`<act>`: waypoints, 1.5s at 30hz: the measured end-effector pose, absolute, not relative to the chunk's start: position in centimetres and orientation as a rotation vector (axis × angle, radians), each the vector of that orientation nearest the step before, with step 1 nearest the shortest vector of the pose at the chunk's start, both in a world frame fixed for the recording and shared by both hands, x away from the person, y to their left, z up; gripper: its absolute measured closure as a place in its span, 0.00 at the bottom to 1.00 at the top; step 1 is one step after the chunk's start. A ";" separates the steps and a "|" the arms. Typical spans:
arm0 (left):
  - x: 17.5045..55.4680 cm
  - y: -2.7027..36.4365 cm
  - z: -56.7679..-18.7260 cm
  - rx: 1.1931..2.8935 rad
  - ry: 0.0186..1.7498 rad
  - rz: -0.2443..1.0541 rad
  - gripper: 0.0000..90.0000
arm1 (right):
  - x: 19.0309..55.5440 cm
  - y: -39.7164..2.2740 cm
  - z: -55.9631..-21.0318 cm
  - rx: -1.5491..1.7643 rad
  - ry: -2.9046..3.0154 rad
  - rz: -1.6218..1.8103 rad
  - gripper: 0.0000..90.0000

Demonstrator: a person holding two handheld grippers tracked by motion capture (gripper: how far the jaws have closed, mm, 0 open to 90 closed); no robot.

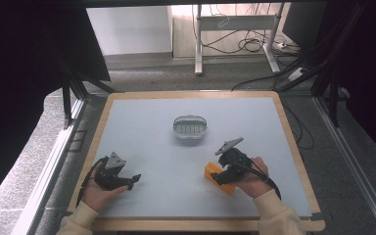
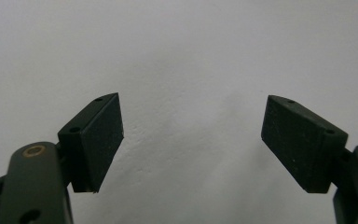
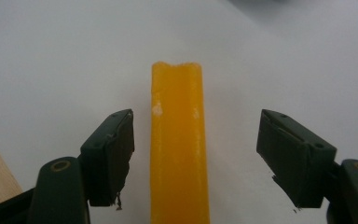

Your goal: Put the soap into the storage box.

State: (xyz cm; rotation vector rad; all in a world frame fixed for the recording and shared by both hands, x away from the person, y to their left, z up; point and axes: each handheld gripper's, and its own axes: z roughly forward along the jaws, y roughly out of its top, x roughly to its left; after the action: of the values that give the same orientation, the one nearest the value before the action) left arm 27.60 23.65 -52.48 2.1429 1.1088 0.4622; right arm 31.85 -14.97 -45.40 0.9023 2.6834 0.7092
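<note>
An orange block (image 1: 219, 177) lies on the pale table near the front right. My right gripper (image 1: 220, 177) stands over it, open. In the right gripper view the block (image 3: 179, 149) runs as a long yellow-orange bar between the two jaws, nearer the left pad (image 3: 116, 154), and neither pad touches it. My left gripper (image 1: 133, 179) rests at the front left, open. In the left gripper view its fingertips (image 2: 98, 140) stand wide apart over bare table with nothing between them.
A small grey oval basket (image 1: 190, 127) with a slatted bottom sits at the table's middle, beyond both grippers. The wooden table edge (image 1: 293, 142) frames the pale mat. Behind the table are a desk leg (image 1: 198, 44) and floor cables (image 1: 254, 46).
</note>
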 end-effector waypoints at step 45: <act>27.6 23.7 -52.7 2.160 1.109 0.467 0.24 | 32.6 -14.1 -46.7 0.863 2.843 0.522 0.69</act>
State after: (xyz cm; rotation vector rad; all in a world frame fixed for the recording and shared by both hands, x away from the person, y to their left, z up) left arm 27.63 23.71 -52.66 2.1600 1.1087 0.4669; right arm 32.61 -14.08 -46.72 0.8630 2.8426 0.5221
